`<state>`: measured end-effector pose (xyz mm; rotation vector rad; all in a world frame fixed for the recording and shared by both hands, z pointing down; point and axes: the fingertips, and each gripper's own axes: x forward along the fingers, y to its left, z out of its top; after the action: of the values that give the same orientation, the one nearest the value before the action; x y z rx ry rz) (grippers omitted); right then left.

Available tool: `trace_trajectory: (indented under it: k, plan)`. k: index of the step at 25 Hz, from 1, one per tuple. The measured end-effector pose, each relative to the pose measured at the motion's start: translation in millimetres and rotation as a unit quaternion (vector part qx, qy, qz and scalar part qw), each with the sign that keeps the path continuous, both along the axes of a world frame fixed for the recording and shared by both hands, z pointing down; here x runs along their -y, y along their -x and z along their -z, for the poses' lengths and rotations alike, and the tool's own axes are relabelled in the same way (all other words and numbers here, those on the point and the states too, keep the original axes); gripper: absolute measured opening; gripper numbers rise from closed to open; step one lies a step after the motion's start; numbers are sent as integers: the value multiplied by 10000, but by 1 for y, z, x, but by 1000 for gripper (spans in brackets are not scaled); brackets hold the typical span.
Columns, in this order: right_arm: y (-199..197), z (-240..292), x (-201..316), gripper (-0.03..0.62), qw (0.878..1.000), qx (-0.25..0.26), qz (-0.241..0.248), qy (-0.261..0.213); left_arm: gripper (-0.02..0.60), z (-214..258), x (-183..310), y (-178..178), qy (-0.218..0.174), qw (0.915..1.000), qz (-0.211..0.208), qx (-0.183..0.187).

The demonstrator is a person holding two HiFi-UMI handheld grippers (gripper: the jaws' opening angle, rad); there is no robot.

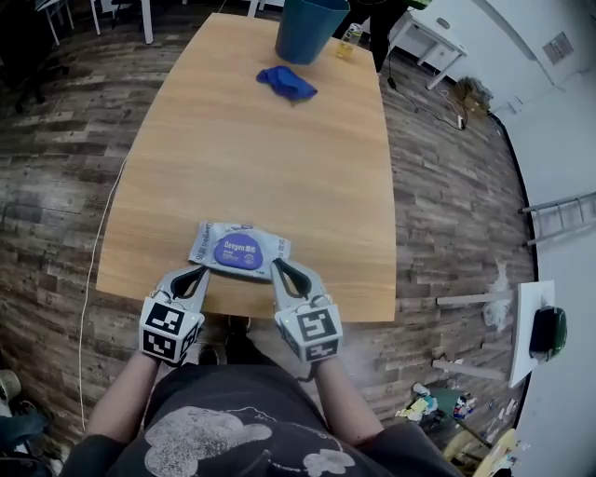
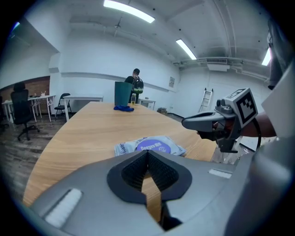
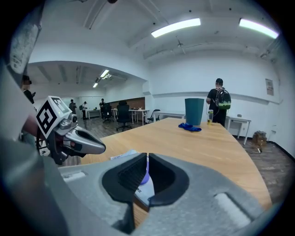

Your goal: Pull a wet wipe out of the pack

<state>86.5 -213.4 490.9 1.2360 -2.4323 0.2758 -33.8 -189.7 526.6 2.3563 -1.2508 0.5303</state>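
Closest to the head camera, a dark printed shirt (image 1: 251, 429) and two forearms are seen, and just beyond them the left gripper (image 1: 199, 271) and the right gripper (image 1: 278, 265), each carrying its marker cube.

Two containers are carried by the wooden surface (image 1: 251, 158). The wet-wipe pack (image 1: 239, 251) is laid flat close to the near edge, with its purple oval lid turned upward and lying flat. A teal bin (image 1: 309, 28) is stood at the far end – its inside is not shown.

A crumpled blue cloth (image 1: 287, 82) is left just in front of the bin, and a small yellowish bottle (image 1: 349, 39) is set beside it at the far edge. Beyond that end a person with a backpack (image 3: 220, 103) is seen standing, and a ladder (image 1: 559, 216) is leaned by the wall to the right. Office chairs and desks are made out further back.

Both pairs of jaws are clenched tight, with nothing gripped in either. The left tips are held over the pack's near left corner and the right tips over its near right corner – whether the pack is touched cannot be told.
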Motion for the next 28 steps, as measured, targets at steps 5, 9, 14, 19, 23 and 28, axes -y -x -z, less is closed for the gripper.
trace_trajectory:
  k: [5,9,14,19,23,28]
  plan:
    - [6,-23,6,15,9990,-102,348,279,18,-32,13,-1,291,9990,64,339]
    - [15,-36,9,31,9967,-267,673,359,18,-44,23,-2,354,9974,82,617]
    - [21,-46,12,72,9918,-473,1033,577,18,-63,24,-2,599,9951,84,782]
    - [31,-60,15,164,9826,-775,1508,759,18,-67,26,-4,785,9937,77,793]
    - [42,-70,11,233,9721,-1064,1930,806,18,-65,27,-7,849,9940,115,675]
    - [55,-81,12,273,9545,-1609,2410,701,18,-67,24,-9,1014,9934,163,520]
